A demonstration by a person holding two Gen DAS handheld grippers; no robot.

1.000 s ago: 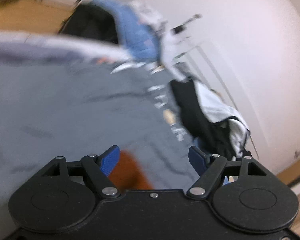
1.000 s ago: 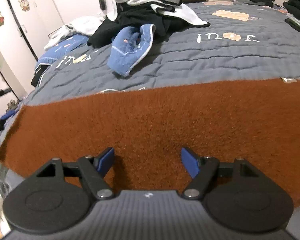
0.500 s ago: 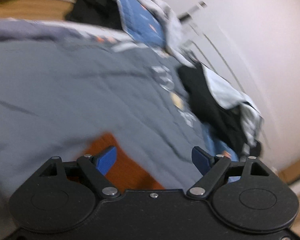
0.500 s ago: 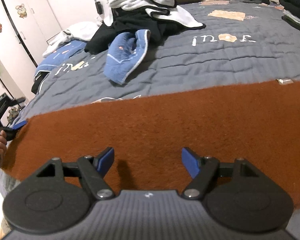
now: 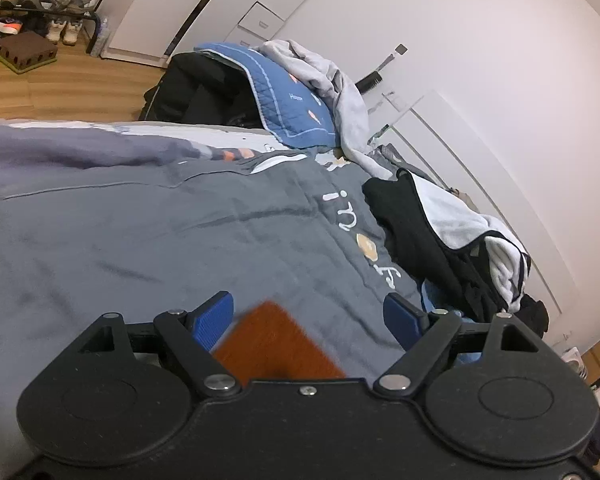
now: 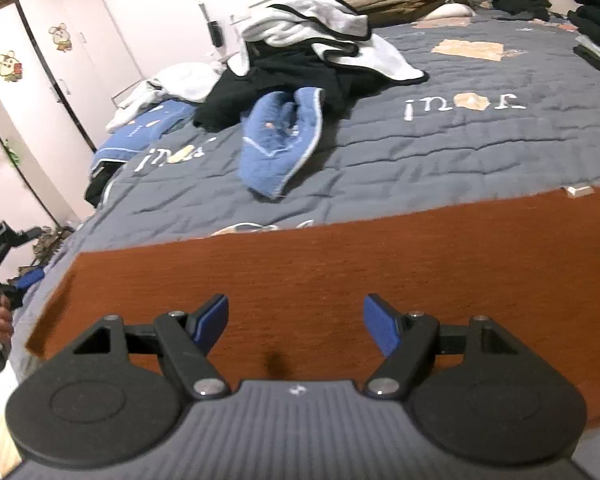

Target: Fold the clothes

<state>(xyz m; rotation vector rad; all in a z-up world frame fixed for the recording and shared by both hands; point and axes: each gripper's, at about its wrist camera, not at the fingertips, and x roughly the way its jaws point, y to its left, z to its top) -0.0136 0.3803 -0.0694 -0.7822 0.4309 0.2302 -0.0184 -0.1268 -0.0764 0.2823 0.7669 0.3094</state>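
Now both tongs gape, left (image 5: 308,316) and right (image 6: 296,320), over rust cloth (image 6: 340,272).

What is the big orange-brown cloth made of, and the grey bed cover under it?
The orange-brown cloth looks like fuzzy fleece or knit: matte, with a soft nap and no sheen, though blur leaves the exact fabric open. The grey bed cover looks like quilted cotton or a similar woven fabric: stitched lines puff it into small padded squares, with letters sewn on.
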